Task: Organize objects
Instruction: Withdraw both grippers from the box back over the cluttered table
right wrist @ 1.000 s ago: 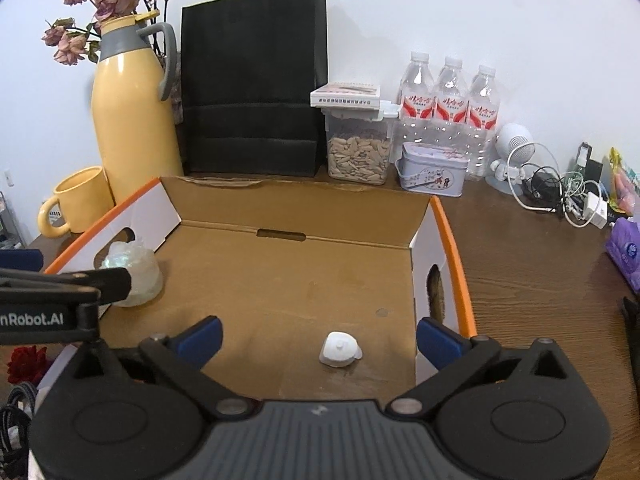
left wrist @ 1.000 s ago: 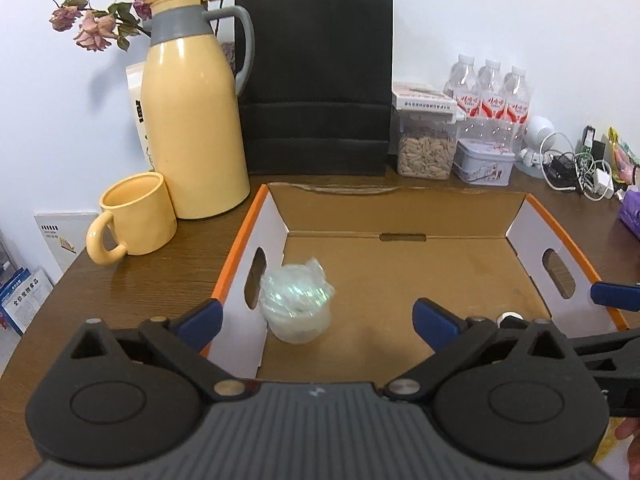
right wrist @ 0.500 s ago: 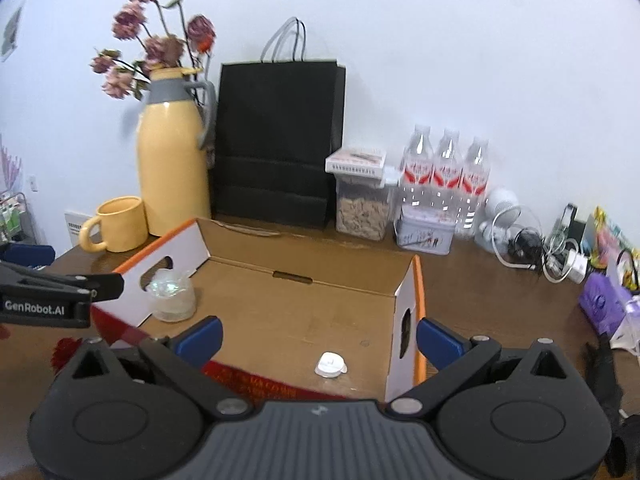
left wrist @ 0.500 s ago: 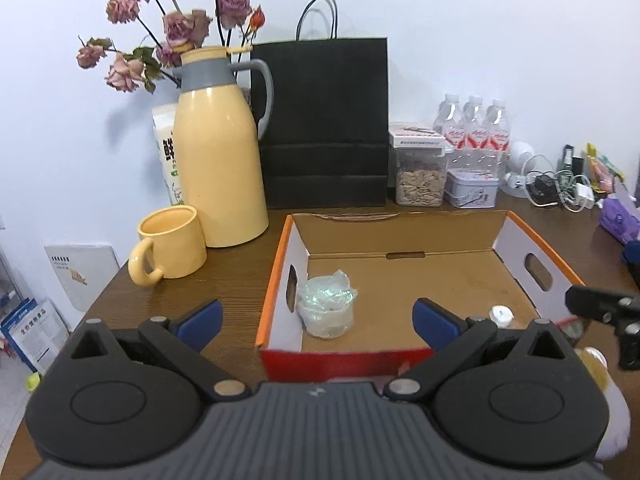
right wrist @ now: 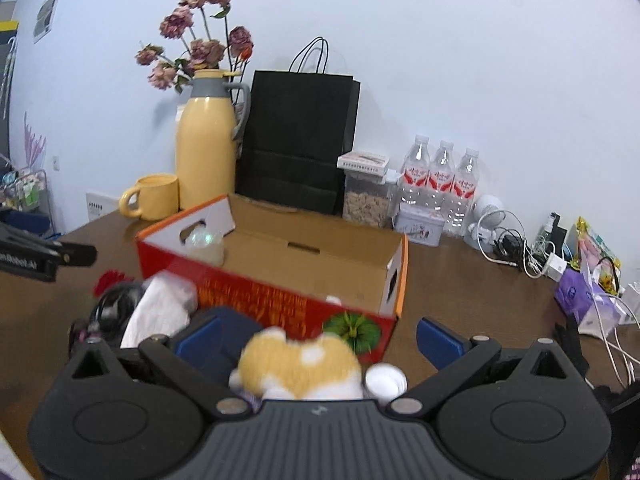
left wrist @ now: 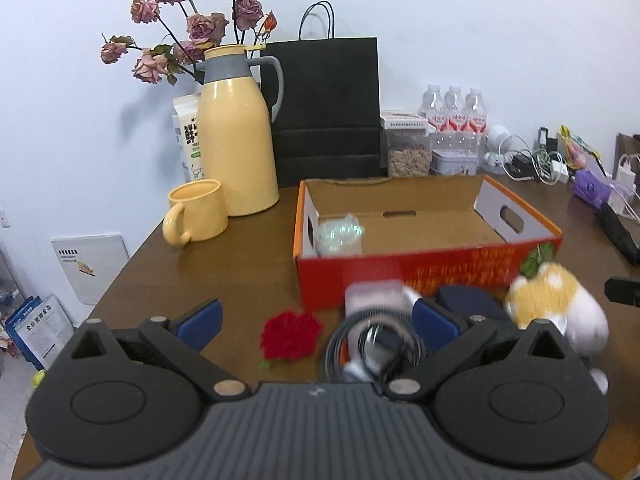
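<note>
Both grippers have pulled back from the box [left wrist: 428, 268], fingers wide and empty, leaving the cup [left wrist: 338, 236] inside and the plush toy [right wrist: 300, 364], rose [left wrist: 290, 334] and cables [left wrist: 372, 344] waiting on the surface [left wrist: 192, 276].

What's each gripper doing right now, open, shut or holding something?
Left gripper: open, holding nothing.
Right gripper: open, holding nothing; plush toy lies between its fingers.

Both grippers, left gripper [left wrist: 316, 320] and right gripper [right wrist: 320, 338], are ribbed black plastic with blue fingertip pads and silver screws
</note>
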`<move>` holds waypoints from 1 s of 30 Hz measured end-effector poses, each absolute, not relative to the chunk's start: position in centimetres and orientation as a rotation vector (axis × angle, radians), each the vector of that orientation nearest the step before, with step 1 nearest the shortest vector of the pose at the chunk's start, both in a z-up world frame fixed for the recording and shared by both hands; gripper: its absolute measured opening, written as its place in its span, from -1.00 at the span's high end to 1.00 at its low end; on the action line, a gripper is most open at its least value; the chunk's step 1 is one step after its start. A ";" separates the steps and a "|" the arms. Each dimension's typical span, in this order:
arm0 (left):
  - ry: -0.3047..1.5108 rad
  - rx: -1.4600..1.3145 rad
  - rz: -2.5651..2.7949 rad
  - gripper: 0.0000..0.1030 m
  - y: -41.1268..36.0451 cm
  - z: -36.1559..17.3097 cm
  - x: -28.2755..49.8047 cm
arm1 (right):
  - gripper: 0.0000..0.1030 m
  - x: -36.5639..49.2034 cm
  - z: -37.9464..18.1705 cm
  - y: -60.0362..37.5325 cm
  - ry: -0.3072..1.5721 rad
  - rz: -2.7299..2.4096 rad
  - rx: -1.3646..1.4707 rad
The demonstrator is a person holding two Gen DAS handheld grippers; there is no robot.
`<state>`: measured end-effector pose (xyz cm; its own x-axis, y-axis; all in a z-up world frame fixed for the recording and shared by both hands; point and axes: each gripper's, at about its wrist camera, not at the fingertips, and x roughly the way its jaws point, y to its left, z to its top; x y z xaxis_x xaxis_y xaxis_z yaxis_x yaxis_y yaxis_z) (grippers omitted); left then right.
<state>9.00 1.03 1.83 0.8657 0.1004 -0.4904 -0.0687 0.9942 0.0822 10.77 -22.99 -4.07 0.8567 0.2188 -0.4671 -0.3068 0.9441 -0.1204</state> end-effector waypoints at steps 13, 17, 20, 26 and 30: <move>0.555 0.026 0.084 -1.00 2.5 -1.8 4.0 | -1.00 6.5 -8.9 -24.7 0.536 0.251 -0.166; 0.571 -0.009 0.094 -1.00 2.9 -2.7 3.5 | -1.00 6.2 -10.4 -24.7 0.562 0.241 -0.170; 0.566 -0.026 0.099 -1.00 3.1 -2.8 3.3 | -0.91 6.2 -11.3 -24.9 0.583 0.238 -0.148; 0.569 -0.055 0.106 -1.00 3.2 -2.9 3.4 | -0.76 6.7 -12.6 -25.2 0.594 0.251 -0.110; 0.580 -0.065 0.107 -1.00 3.4 -3.2 3.5 | -0.61 7.0 -13.2 -24.9 0.591 0.267 -0.100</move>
